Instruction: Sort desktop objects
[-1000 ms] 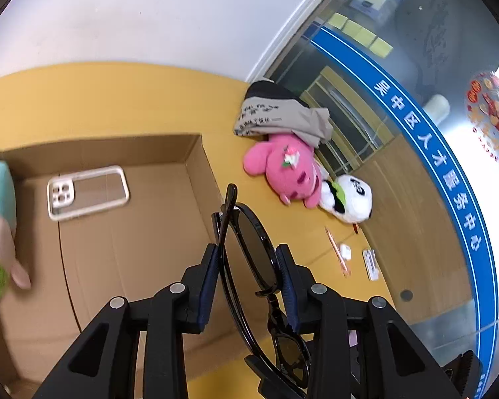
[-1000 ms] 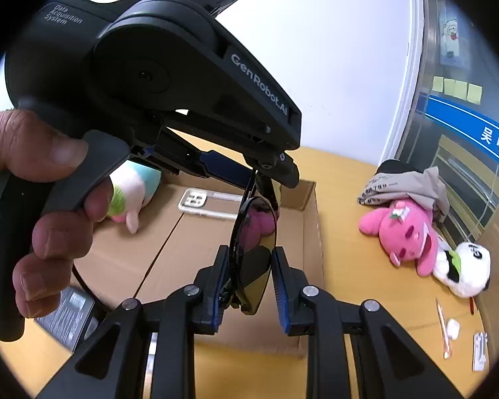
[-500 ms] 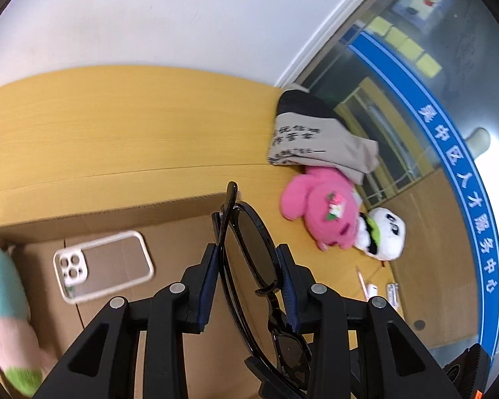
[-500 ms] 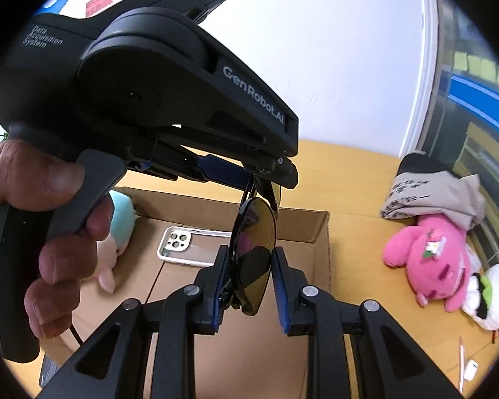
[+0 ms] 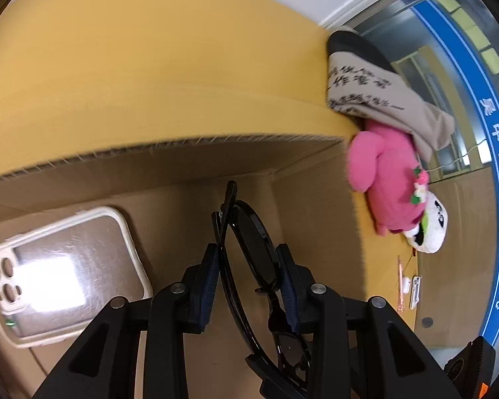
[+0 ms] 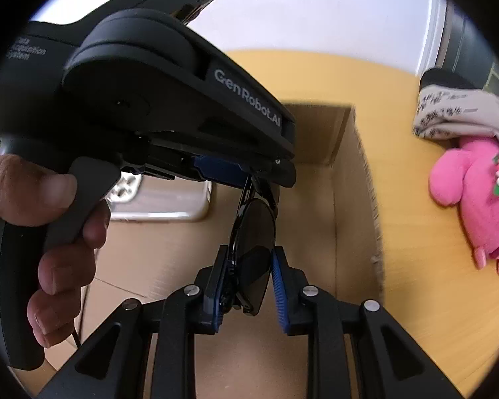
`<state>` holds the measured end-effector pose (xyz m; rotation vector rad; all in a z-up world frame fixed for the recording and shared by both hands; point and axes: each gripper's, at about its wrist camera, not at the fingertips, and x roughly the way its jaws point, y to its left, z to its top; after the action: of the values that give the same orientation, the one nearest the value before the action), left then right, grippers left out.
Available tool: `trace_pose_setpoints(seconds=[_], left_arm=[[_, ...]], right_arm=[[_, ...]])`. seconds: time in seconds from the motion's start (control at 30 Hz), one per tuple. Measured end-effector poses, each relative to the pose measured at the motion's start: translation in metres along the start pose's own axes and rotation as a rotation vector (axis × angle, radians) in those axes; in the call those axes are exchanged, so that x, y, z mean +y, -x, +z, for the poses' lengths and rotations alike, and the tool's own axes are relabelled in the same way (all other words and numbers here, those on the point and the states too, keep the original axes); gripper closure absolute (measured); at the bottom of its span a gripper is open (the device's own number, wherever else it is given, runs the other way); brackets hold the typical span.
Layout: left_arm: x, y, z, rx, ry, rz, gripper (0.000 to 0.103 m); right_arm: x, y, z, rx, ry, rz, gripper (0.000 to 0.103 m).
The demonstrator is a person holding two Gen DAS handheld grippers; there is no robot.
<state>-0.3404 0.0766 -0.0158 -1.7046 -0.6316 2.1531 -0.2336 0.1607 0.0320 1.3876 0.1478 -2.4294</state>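
Black sunglasses are held by both grippers over an open cardboard box. My left gripper is shut on one lens end, blue pads pressing on frame and lens. My right gripper is shut on the other lens of the sunglasses. In the right wrist view the left gripper's black body, held by a hand, fills the upper left, its tip on the glasses. A clear phone case lies on the box floor, left of the glasses.
On the yellow table right of the box lie a pink plush toy, a panda plush and a grey printed cloth. A thin pink pen and small white items lie nearer. The box wall stands right of the glasses.
Both grippers have moved down and forward into the box with the sunglasses. The box's far wall and the phone case look much closer. The grip on the glasses is the same.
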Motion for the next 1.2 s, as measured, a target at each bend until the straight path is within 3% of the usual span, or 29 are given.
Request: trace_pose_setpoints(seconds=[0.17, 0.27, 0.4, 0.47, 0.5, 0.57, 0.67, 0.73, 0.8, 0.9, 0.97, 1.07, 1.2], left_arm=[[0.007, -0.012, -0.004, -0.011, 0.02, -0.032, 0.066], [0.002, -0.006, -0.007, -0.017, -0.001, 0.019, 0.063], [-0.008, 0.036, -0.02, -0.121, -0.046, 0.046, 0.04], [-0.017, 0.069, -0.032, -0.203, -0.087, 0.057, 0.03], [-0.022, 0.091, -0.043, -0.257, -0.111, 0.058, 0.028], [-0.032, 0.139, -0.07, -0.382, -0.15, 0.054, 0.023], [-0.046, 0.214, -0.126, -0.578, -0.21, 0.072, 0.013], [-0.054, 0.265, -0.176, -0.721, -0.263, 0.121, 0.0], [-0.057, 0.312, -0.232, -0.856, -0.317, 0.192, 0.0], [-0.055, 0.354, -0.298, -0.963, -0.371, 0.332, 0.0], [-0.046, 0.363, -0.33, -0.974, -0.378, 0.431, 0.0], [-0.015, 0.348, -0.362, -0.909, -0.349, 0.532, 0.0], [0.046, 0.301, -0.378, -0.802, -0.246, 0.549, 0.0]], right_arm=[[0.0, -0.024, -0.005, 0.067, -0.016, -0.032, 0.079], [0.003, -0.027, -0.009, 0.072, -0.018, -0.049, 0.077], [0.008, -0.011, -0.014, 0.048, -0.004, -0.005, 0.055], [0.017, 0.007, -0.019, 0.013, 0.036, -0.011, 0.048], [0.021, 0.018, -0.023, -0.013, 0.053, -0.021, 0.036], [0.028, 0.049, -0.037, -0.096, 0.069, -0.049, 0.025], [0.037, 0.103, -0.068, -0.232, 0.057, -0.004, 0.024], [0.042, 0.134, -0.089, -0.314, 0.058, 0.023, 0.022], [0.044, 0.156, -0.116, -0.393, 0.063, 0.026, 0.019], [0.047, 0.16, -0.147, -0.458, 0.082, 0.029, 0.019], [0.047, 0.151, -0.16, -0.474, 0.089, 0.026, 0.019], [0.049, 0.129, -0.174, -0.488, 0.105, 0.008, 0.019], [0.052, 0.109, -0.194, -0.456, 0.102, -0.009, 0.019]])
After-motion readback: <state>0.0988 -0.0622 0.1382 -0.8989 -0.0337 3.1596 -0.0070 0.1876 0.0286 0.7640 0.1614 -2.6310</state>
